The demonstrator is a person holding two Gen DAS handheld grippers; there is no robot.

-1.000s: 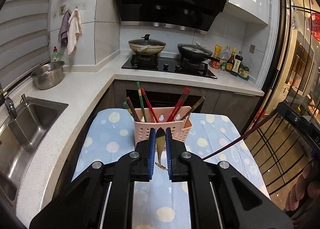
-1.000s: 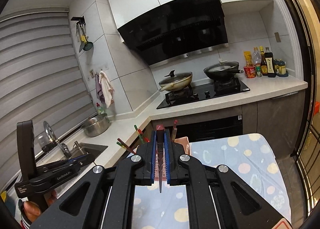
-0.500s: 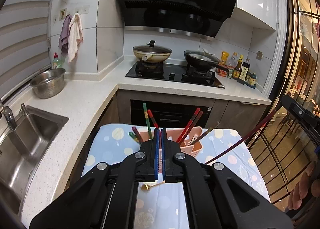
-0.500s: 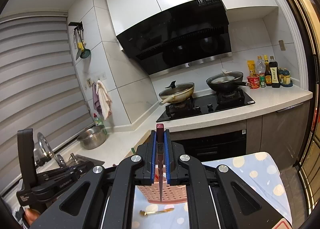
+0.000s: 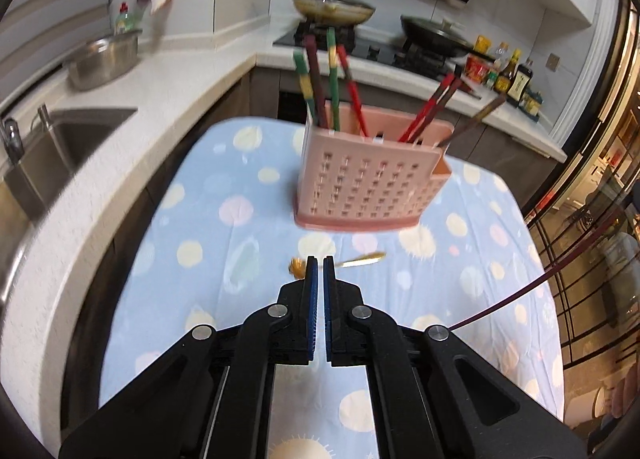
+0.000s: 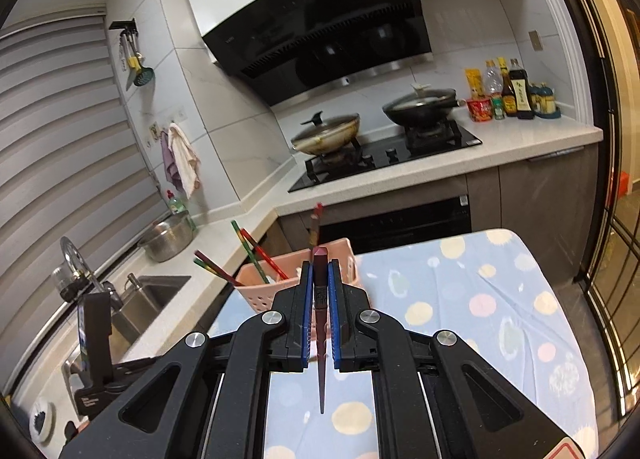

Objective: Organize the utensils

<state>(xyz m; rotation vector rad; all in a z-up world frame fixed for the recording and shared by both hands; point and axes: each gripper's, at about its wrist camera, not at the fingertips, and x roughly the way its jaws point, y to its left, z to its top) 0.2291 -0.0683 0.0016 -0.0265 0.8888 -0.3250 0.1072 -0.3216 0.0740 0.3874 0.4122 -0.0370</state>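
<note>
A pink perforated utensil holder [image 5: 364, 183] stands on the dotted blue tablecloth [image 5: 224, 259] and holds several red, green and brown chopsticks [image 5: 332, 79]. A small gold spoon [image 5: 360, 259] lies flat on the cloth in front of it. My left gripper [image 5: 319, 265] is shut and empty, its tips just above the spoon. My right gripper [image 6: 320, 271] is shut on a dark maroon chopstick [image 6: 320, 323], held upright above the cloth, with the holder [image 6: 256, 291] just beyond it. That chopstick also crosses the left wrist view [image 5: 536, 287].
A sink [image 5: 60, 147] and a steel bowl [image 5: 104, 61] sit on the counter at left. A hob with two pans [image 6: 384, 127] and several bottles [image 6: 508, 93] are at the back. A glass door [image 5: 600, 199] is at right.
The gold spoon left my left gripper and now lies on the cloth. The left gripper closed empty and tilted down toward it. The right gripper stays shut on the chopstick and has dropped lower.
</note>
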